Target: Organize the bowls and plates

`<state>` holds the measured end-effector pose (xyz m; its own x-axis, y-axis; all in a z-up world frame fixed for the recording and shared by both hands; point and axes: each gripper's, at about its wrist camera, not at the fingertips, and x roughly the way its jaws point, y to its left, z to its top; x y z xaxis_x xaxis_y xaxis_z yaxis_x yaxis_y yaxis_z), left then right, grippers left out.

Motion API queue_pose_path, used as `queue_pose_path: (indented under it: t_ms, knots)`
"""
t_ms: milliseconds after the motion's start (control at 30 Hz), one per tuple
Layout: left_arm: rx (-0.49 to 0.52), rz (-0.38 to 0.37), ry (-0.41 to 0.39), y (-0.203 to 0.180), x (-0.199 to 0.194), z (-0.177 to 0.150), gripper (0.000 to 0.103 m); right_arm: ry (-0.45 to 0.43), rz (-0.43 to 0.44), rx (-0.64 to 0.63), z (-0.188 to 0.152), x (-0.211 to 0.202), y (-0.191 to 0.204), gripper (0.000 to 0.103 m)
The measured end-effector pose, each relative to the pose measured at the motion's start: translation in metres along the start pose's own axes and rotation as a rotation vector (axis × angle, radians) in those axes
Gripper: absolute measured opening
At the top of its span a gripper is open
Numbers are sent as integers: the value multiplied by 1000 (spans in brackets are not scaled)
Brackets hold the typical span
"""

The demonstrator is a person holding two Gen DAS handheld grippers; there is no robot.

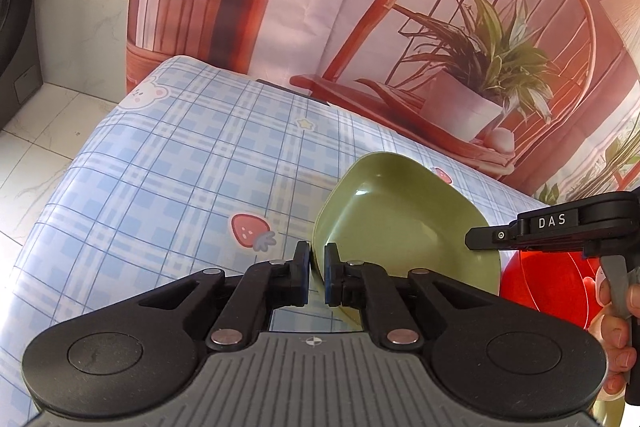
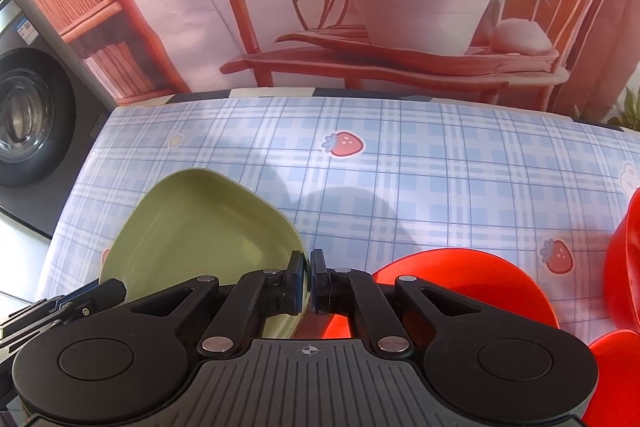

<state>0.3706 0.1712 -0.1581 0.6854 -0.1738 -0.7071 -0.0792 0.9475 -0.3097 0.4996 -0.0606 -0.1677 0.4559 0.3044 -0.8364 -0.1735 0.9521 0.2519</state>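
A green squarish plate (image 1: 404, 223) is held above the blue checked tablecloth (image 1: 172, 167). My left gripper (image 1: 317, 267) is shut on its left rim. My right gripper (image 2: 307, 277) is shut on its right rim; the plate also shows in the right wrist view (image 2: 200, 231). The right gripper shows at the right edge of the left wrist view (image 1: 472, 238). A red plate (image 2: 460, 279) lies on the table below and to the right of the green plate; a part of it shows in the left wrist view (image 1: 544, 283).
A red bowl (image 2: 624, 259) stands at the right edge, with another red dish (image 2: 616, 359) in front of it. A printed backdrop (image 2: 400, 7) hangs behind the table. A washing machine (image 2: 28, 119) stands on the floor at the left.
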Motion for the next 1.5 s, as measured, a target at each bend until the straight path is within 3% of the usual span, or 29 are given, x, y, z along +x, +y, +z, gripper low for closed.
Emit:
queue_pose_path:
  t_ms: [200,433,833,1167,1500]
  knots:
    - [-9,19,-17,-1,-21,3,7,-38,35,3,-3,-20,6,3]
    - [53,35,-61,-25,-70,7,7,-113,105,31,-15,-69,-1,4]
    - [171,-10,-97,-97,-134,-29,7,-228,175,116,-98,-163,-64,4]
    - [254,-46,-30,-143,-134,-86,7,-260,157,210,-170,-191,-122,5]
    - [309,-29,50,-152,-116,-124,7,-289,159,292,-228,-186,-146,7]
